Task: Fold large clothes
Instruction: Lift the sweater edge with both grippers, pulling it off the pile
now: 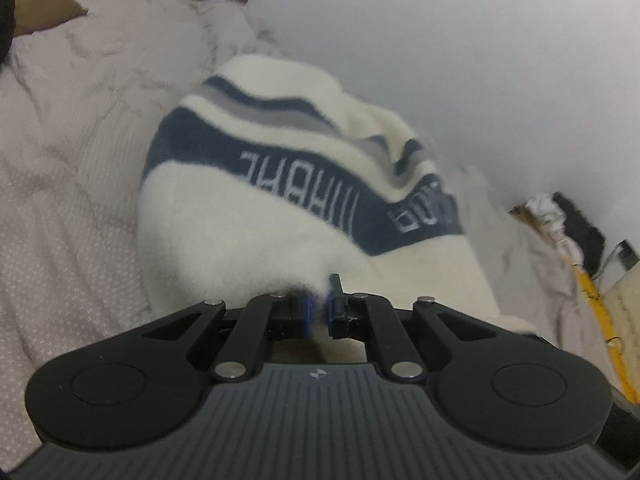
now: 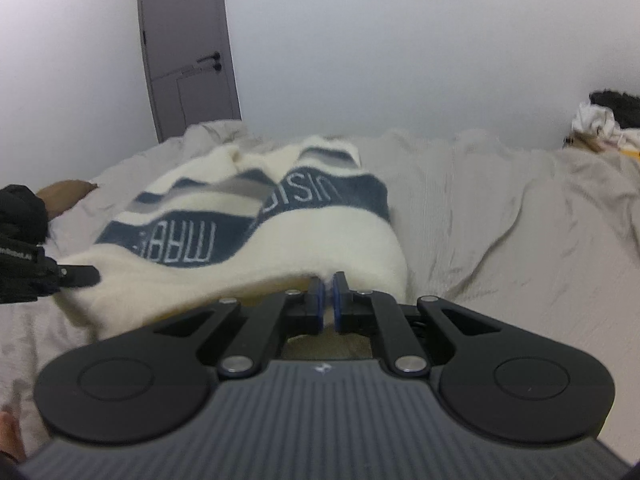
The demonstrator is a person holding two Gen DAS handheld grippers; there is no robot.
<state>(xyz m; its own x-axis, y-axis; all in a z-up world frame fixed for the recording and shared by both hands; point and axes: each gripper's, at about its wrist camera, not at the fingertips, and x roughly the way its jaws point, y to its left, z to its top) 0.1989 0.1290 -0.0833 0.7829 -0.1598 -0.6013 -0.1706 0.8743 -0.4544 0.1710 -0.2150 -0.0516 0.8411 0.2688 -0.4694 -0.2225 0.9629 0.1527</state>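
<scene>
I had my left gripper [image 1: 319, 304] and right gripper [image 2: 328, 300] each clamped on the sweater's [image 1: 248, 208] near hem, lifting it off the bed [image 2: 500, 216] so the fold could carry over evenly.

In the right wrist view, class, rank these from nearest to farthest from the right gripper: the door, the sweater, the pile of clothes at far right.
1. Sweater: pinched in the right gripper.
2. Pile of clothes: far right, on the bed.
3. Door: upper left, behind the bed.
</scene>
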